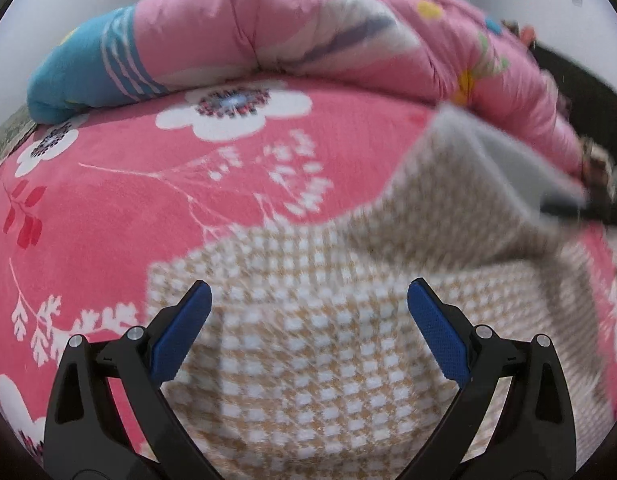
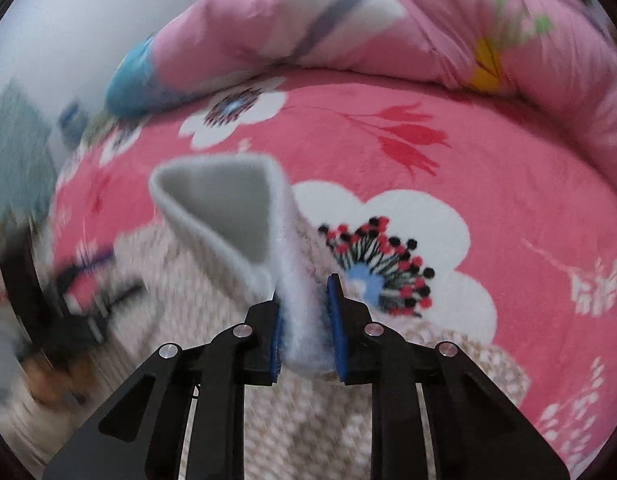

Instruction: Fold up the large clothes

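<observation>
A tan-and-white checked garment (image 1: 308, 340) with a pale fleece lining lies on a pink flowered bed cover (image 1: 108, 208). In the left wrist view my left gripper (image 1: 308, 300) hangs open above the garment, nothing between its blue pads. At the right of that view a corner of the garment (image 1: 488, 152) is lifted and shows its grey-white lining. In the right wrist view my right gripper (image 2: 306, 300) is shut on the garment's fleecy edge (image 2: 304, 320), which bunches between the blue pads. The lifted flap (image 2: 228, 208) stands up beyond the fingertips.
A rolled pink quilt (image 1: 308, 28) with a blue end (image 1: 88, 68) lies along the far side of the bed. The pink flowered cover (image 2: 508, 168) spreads to the right. A dark blurred object (image 2: 48, 300) and a white wall sit at the left of the right wrist view.
</observation>
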